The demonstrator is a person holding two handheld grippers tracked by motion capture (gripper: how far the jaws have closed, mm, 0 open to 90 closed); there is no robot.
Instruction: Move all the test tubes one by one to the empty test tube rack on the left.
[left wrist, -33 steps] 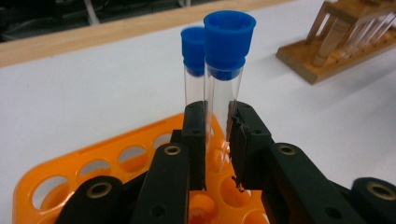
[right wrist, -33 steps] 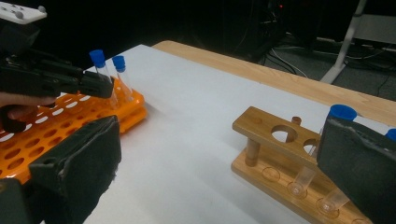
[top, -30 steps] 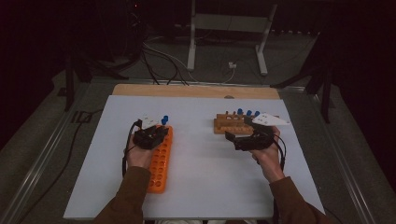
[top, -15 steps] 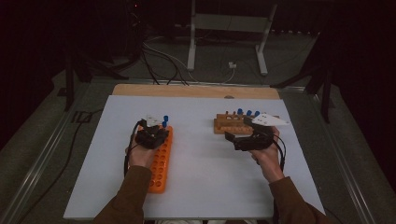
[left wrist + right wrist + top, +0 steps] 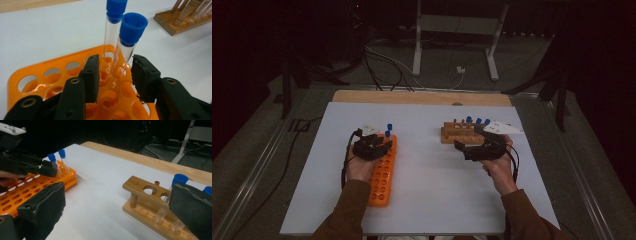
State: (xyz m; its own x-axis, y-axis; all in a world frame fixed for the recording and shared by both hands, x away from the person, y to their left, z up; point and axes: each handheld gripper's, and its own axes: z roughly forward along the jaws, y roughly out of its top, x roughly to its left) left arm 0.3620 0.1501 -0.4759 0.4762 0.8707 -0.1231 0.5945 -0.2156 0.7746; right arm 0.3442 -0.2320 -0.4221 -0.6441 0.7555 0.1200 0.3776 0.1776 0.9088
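Nearest me on the white counter [image 5: 432,200], my left claw [image 5: 379,145] sits over the far end of the orange rack [image 5: 382,180]. Its jaws have just been opening and now stand released, either side of a blue-capped tube [image 5: 126,47] without pressing it. That tube stands slightly tilted in a hole near the rack's far edge, with a second capped tube [image 5: 112,30] in the hole just behind it. Off to the right, my right claw [image 5: 469,149] hovers with its jaws wide apart and nothing between them, just short of the wooden rack [image 5: 147,197]. More blue-capped tubes [image 5: 175,186] stand in that wooden rack. Beyond it the counter ends in a bare wooden strip [image 5: 422,97].
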